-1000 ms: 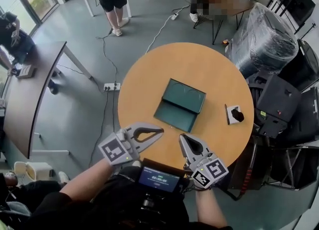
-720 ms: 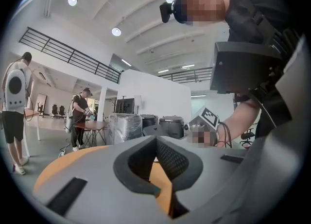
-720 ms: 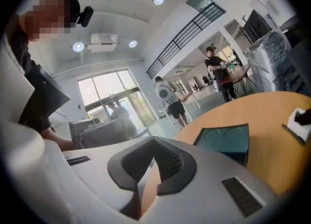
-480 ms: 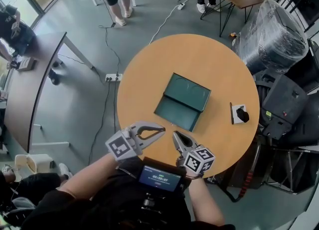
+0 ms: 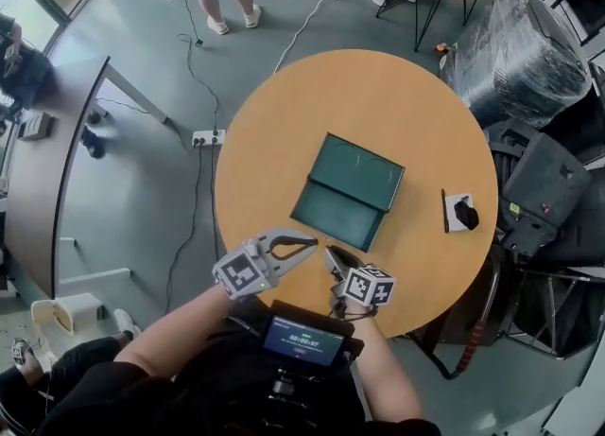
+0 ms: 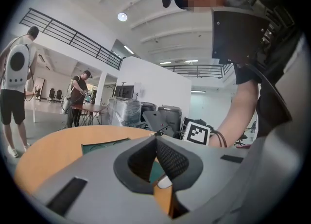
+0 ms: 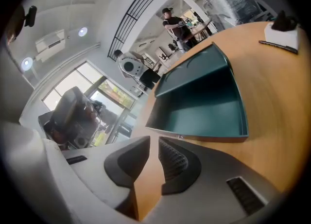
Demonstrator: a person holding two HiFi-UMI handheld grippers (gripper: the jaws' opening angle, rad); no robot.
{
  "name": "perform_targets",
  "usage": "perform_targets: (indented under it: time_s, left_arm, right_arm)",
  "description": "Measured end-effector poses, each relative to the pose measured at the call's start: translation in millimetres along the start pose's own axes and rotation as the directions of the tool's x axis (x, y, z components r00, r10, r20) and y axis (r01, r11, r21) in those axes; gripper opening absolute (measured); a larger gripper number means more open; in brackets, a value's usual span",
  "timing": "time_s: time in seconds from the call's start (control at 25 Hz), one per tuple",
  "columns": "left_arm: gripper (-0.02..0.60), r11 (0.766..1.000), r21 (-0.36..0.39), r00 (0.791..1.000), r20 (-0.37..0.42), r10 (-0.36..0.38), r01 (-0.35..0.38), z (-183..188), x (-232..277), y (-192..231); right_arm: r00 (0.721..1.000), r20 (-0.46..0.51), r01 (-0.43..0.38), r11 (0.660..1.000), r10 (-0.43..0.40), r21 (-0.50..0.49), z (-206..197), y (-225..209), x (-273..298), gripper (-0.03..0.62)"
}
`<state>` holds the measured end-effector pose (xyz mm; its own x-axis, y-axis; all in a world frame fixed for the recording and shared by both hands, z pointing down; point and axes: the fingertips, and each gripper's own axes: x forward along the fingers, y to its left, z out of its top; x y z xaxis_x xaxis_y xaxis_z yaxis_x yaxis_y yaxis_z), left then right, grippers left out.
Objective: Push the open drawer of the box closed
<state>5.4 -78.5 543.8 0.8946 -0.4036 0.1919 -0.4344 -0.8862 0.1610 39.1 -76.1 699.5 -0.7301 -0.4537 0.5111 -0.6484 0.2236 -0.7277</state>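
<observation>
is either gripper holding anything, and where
Nothing is held. The left gripper is shut, empty; the right gripper has just been opening its jaws, nothing between them.

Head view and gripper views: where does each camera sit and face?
Head view: on the person's head, steeply down at the table; forearms, left hand-held gripper and right hand-held gripper show.
Left gripper view: on the left one, facing across the table; shut jaws, person's torso, right arm.
Right gripper view: on the right one, facing the open drawer; empty jaws, just opening.
All show the green box.
</observation>
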Motion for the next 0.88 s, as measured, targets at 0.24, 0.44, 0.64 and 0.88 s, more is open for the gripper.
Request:
perform_targets:
  time_s: [0.24,0.44,0.64,0.88]
  left_arm:
    - [0.031,1.000,-0.014,0.998,-0.054,-0.016,0.015,-40,20,19]
    - [0.031,0.999,-0.026,0.997,-0.068,-0.033,0.032,-53,30,26]
    - [0.032,0.998,-0.045,0.996,-0.072,-0.045,0.042,-58,34,30]
    - [0.032,0.997,-0.060,0.996,-0.072,-0.060,0.056,-59,41,34]
  right_arm:
    - [0.998,-0.043,0.048,0.995,-0.044,0.082,-14,-33,28,0.084]
    - [0.995,-0.063,0.081,0.985,-0.072,0.152,-20,-55,50,0.110]
    - [0.991,-0.090,0.113,0.979,-0.098,0.170,-24,-70,63,0.123]
    - [0.987,-0.117,0.125,0.984,-0.111,0.126,-20,-73,69,0.092]
